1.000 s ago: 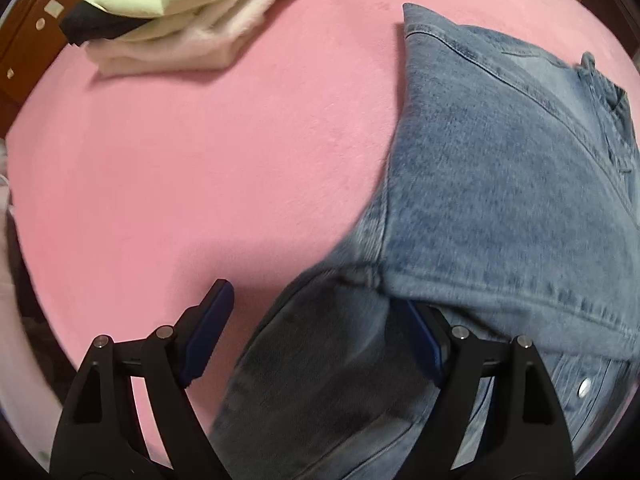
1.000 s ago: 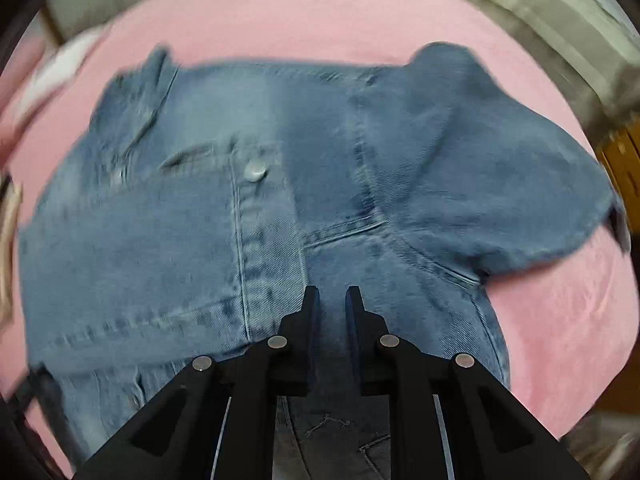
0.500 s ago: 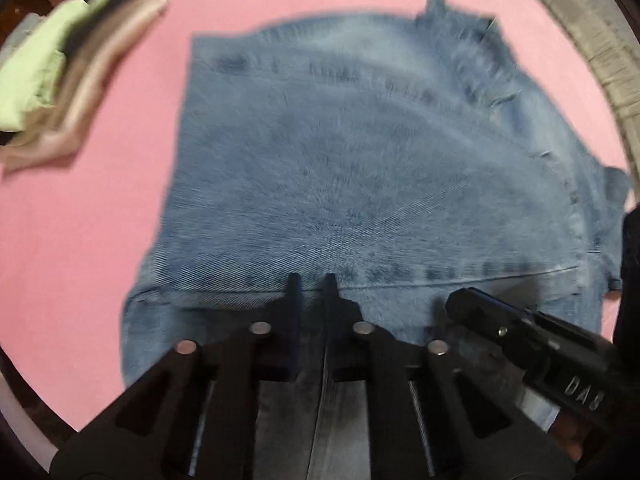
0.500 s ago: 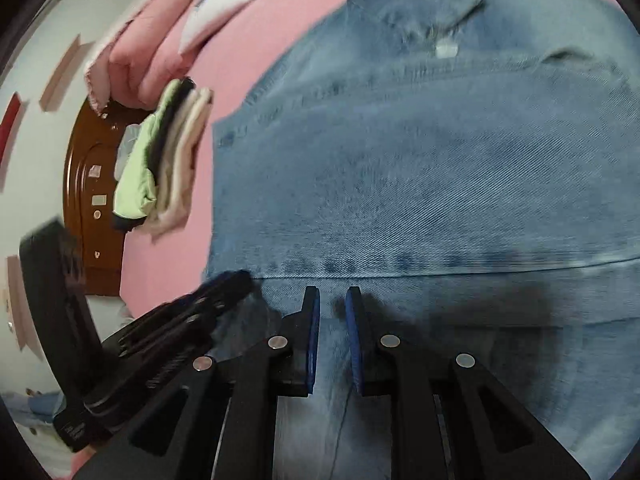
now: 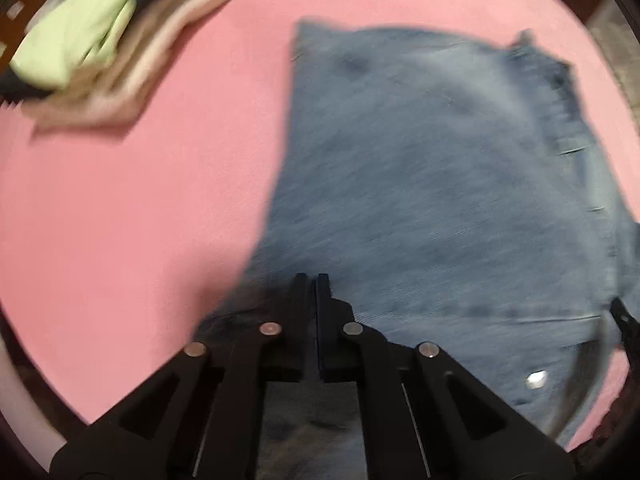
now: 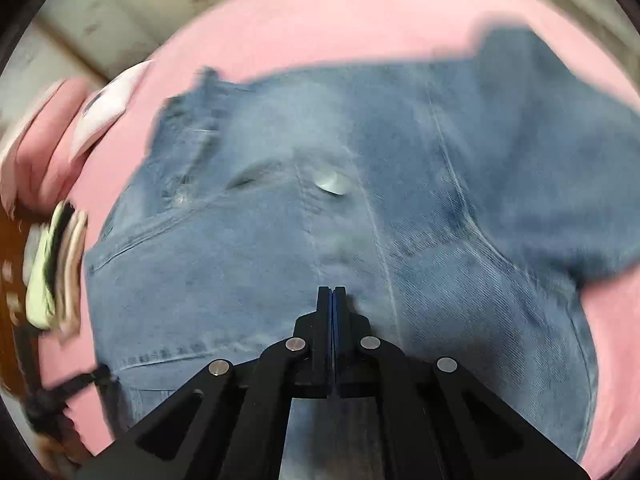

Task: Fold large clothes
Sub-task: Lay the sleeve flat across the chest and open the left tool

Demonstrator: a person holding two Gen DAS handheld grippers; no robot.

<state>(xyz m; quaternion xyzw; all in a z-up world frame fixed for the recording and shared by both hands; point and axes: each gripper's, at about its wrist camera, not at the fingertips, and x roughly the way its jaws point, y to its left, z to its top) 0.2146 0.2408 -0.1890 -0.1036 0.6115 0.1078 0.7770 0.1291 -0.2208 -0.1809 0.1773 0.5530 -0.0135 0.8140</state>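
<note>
A blue denim shirt [image 5: 440,184] lies partly folded on the pink bed cover [image 5: 140,200]. In the left wrist view my left gripper [image 5: 312,280] is shut over the shirt's near edge, with denim running under the jaws. In the right wrist view the shirt [image 6: 280,260] fills the middle, with a metal button [image 6: 332,182] and one sleeve spread to the right. My right gripper [image 6: 332,292] is shut, jaws pressed together, over the shirt's lower part. Both views are blurred, so whether cloth is pinched is unclear.
A stack of folded clothes [image 5: 112,44], green on top of beige, lies at the far left of the bed; it also shows in the right wrist view [image 6: 52,272]. A pink pillow [image 6: 44,140] lies beyond. The other gripper's tip [image 5: 624,320] shows at the right edge.
My left gripper, open a second ago, has shut. My right gripper's small gap has closed. Both views have swung, and the stack of clothes has shifted in each.
</note>
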